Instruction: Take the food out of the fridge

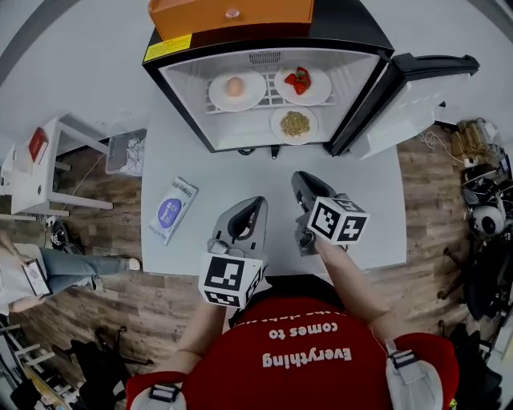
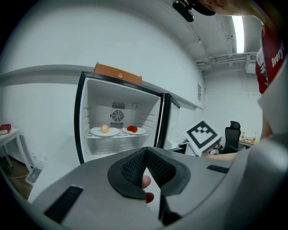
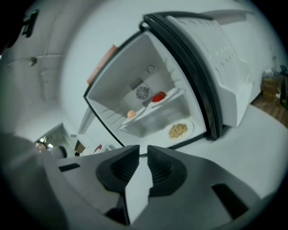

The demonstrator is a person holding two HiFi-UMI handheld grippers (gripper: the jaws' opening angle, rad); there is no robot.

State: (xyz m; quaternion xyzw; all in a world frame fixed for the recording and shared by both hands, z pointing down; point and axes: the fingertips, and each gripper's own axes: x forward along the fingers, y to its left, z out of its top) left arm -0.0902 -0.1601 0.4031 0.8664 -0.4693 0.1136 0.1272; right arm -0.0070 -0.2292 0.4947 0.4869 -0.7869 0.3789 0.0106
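Observation:
The small black fridge (image 1: 180, 84) stands open on the white table, its door (image 1: 409, 96) swung to the right. On its wire shelf sit a plate with an egg (image 1: 234, 86) and a plate of strawberries (image 1: 300, 80). A plate of grains (image 1: 295, 124) rests on the fridge floor below. My left gripper (image 1: 252, 202) is shut and holds nothing, well short of the fridge. My right gripper (image 1: 303, 178) is beside it, slightly nearer the fridge; its tips stand a narrow slit apart, empty. The left gripper view shows the egg (image 2: 104, 128) and strawberries (image 2: 132, 129) ahead of the left gripper (image 2: 145, 152). The right gripper view, tilted, shows the grains (image 3: 178, 130) beyond the right gripper (image 3: 143, 148).
An orange box (image 1: 232, 16) lies on top of the fridge. A blue and white packet (image 1: 171, 210) lies on the table (image 1: 377, 208) at the left. A low white side table (image 1: 36, 168) and a seated person (image 1: 48, 268) are at the left; cluttered gear (image 1: 485, 200) at the right.

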